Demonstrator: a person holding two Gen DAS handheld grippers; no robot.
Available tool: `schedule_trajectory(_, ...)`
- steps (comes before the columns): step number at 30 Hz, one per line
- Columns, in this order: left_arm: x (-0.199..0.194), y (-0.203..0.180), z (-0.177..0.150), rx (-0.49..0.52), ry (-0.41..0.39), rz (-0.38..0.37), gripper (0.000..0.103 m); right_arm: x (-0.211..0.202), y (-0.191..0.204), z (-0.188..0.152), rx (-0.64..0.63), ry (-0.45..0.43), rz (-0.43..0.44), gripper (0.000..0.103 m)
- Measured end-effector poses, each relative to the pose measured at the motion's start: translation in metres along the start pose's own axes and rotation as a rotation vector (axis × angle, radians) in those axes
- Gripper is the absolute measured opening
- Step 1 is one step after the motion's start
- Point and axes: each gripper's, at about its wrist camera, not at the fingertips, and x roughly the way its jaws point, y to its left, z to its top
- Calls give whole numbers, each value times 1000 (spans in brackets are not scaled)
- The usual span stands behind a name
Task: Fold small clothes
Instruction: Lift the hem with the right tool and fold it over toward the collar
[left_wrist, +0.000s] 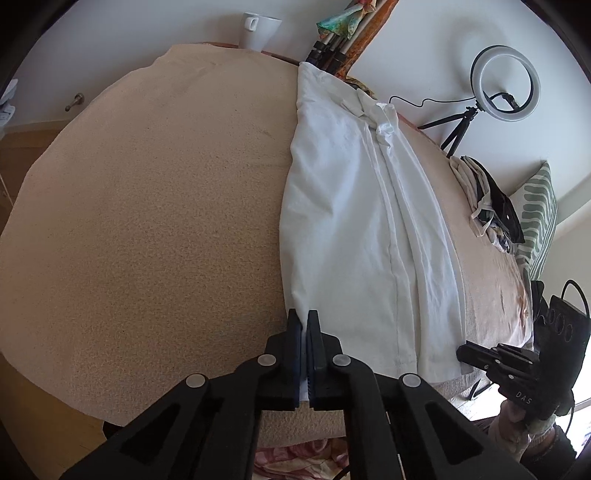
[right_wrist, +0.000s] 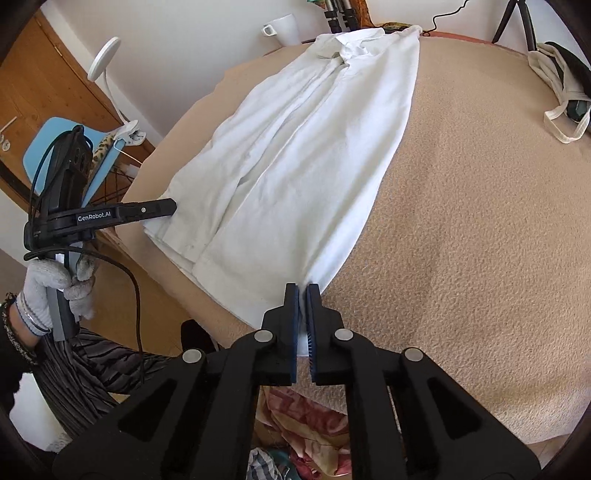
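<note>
On beige cover: white shirt long, creased.

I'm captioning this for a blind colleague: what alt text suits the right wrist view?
The right hand-held gripper pinches the near hem corner of a white shirt lying lengthwise on a beige tablecloth; the left hand-held gripper grips the other hem corner.

The shirt lies lengthwise on the bench, collar at the far edge beside a mug, a bag far right
</note>
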Motion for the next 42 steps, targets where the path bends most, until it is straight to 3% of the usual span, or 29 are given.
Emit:
schedule_trajectory(3, -27, 5, -2, -9, -87, 9, 0, -15, -3, 0, 20, -12, 28, 4)
schedule_trajectory(6, -14, 14, -7, -14, -38, 33, 0, -23, -16, -1, 61, -26, 48, 4)
schedule_trajectory(8, -1, 20, -11, -57, 4, 26, 0, -10, -28, -6, 121, 15, 60, 3)
schedule_trajectory(12, -18, 11, -10, -44, -46, -2, 0, -20, -38, -9, 213, -10, 158, 3)
schedule_trajectory(14, -14, 10, -9, -33, -34, 11, 0, -28, -34, -9, 179, -33, 132, 3)
schedule_trajectory(17, -2, 16, -12, -84, 12, -7, 0, -11, -37, -12, 196, 20, 120, 3)
schedule_trajectory(22, -13, 7, -7, -69, -28, -21, 0, -14, -44, -6, 233, 16, 155, 3)
schedule_trajectory(31, -20, 0, 25, -143, -74, -102, 0, -35, -60, 15, 345, -31, 274, 3)
schedule_trajectory(42, -2, -11, 86, -200, -141, -111, 0, -43, -83, 73, 348, -87, 253, 3)
